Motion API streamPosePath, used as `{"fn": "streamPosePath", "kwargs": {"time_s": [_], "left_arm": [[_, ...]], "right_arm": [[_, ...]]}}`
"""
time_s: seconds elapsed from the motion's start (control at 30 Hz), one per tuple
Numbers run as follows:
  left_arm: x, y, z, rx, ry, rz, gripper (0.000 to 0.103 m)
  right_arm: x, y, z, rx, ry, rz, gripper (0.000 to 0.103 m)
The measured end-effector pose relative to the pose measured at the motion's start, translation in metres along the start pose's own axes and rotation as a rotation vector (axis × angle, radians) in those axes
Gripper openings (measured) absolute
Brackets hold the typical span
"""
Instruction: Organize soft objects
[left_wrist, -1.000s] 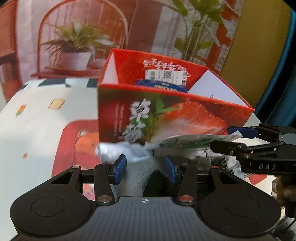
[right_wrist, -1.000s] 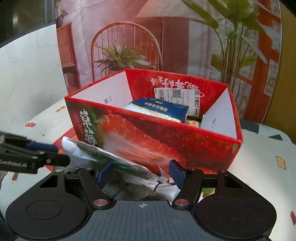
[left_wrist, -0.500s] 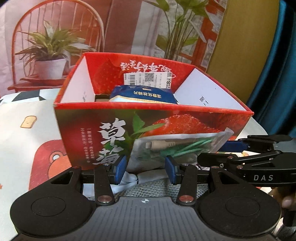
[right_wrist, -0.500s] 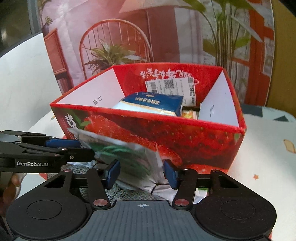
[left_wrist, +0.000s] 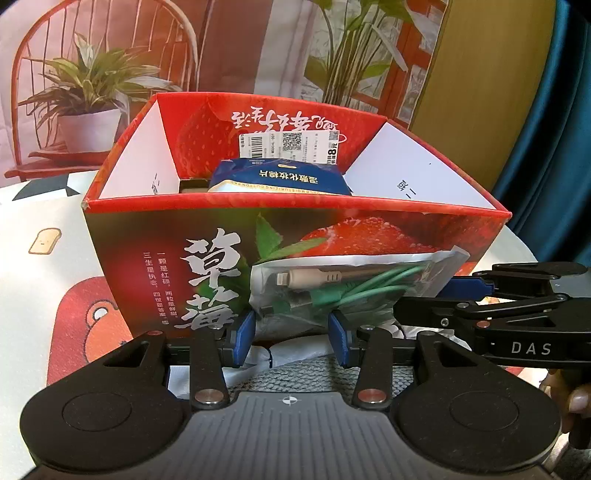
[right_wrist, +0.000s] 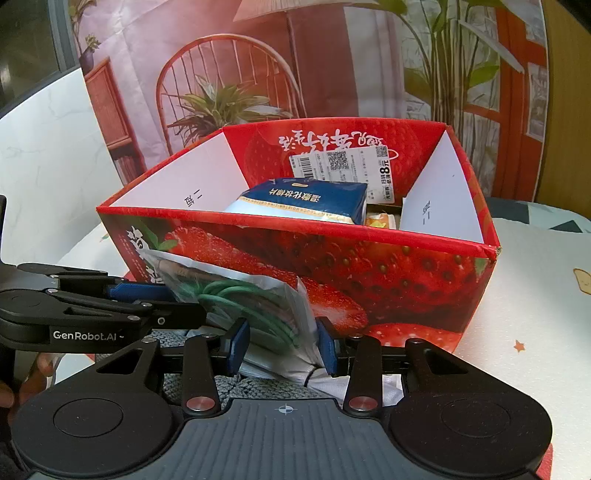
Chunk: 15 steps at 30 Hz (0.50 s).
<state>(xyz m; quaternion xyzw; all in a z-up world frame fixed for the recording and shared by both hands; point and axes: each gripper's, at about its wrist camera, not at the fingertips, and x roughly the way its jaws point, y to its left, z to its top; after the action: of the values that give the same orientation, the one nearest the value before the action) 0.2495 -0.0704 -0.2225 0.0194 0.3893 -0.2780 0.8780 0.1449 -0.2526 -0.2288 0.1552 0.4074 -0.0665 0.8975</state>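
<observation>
Grippers both sat low in front of a red strawberry-printed carton (left_wrist: 351, 236), each working on the same clear plastic bag (left_wrist: 354, 291) that held a coiled green cable (left_wrist: 354, 295) and a white cable with a plug end (left_wrist: 317, 277). Left gripper (left_wrist: 291, 334) stood at a middling width, its blue pads (left_wrist: 245, 338) bracketing the bag's lower left part; the left pad touched the plastic, but a firm pinch by both pads could not be confirmed from its own view. Right gripper (right_wrist: 282, 345) had just been closing, with the bag's gathered end between its pads (right_wrist: 236, 345); in the right wrist view both pads pressed against the crumpled plastic. From the left wrist view the right gripper (left_wrist: 448, 295) entered from the right edge and met the bag's right end, a person's fingertips (left_wrist: 576, 398) showing behind it. Bag leaned against the carton's near wall, outside the carton, above a grey knitted item (left_wrist: 295, 376) and some white fabric (right_wrist: 325, 380) on the patterned tablecloth (left_wrist: 48, 258). Inside the carton lay a blue packet with white lettering (left_wrist: 284, 181), and a white barcode label (left_wrist: 288, 146) was stuck on the far inner wall. Yellow packaging (right_wrist: 376, 221) showed beside the blue packet in the right wrist view. Backdrop print of a chair and potted plant (left_wrist: 88, 99) hung behind.
</observation>
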Motion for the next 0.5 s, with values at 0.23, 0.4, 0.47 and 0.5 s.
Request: {"fn": "streamPosePath", "kwargs": {"time_s": [0.23,0.4,0.47,0.5], "left_arm": [[0.0000,-0.0004,0.0003,0.008,0.002,0.008,0.046],[-0.0011,-0.0012,-0.0002,0.014,-0.002,0.010,0.046],[-0.0014,-0.0009,-0.0003,0.017,-0.004,0.010,0.046],[-0.0017,-0.0006,-0.0004,0.017,-0.006,0.010,0.046]], "right_arm": [[0.0004,-0.0001,-0.0004,-0.004,-0.005,0.001,0.038],[0.0011,0.0000,-0.0020,-0.005,-0.004,-0.004,0.039],[0.0014,-0.0015,-0.0030,-0.001,-0.003,-0.005,0.039],[0.0017,-0.0021,-0.0033,0.002,-0.001,-0.006,0.039]]}}
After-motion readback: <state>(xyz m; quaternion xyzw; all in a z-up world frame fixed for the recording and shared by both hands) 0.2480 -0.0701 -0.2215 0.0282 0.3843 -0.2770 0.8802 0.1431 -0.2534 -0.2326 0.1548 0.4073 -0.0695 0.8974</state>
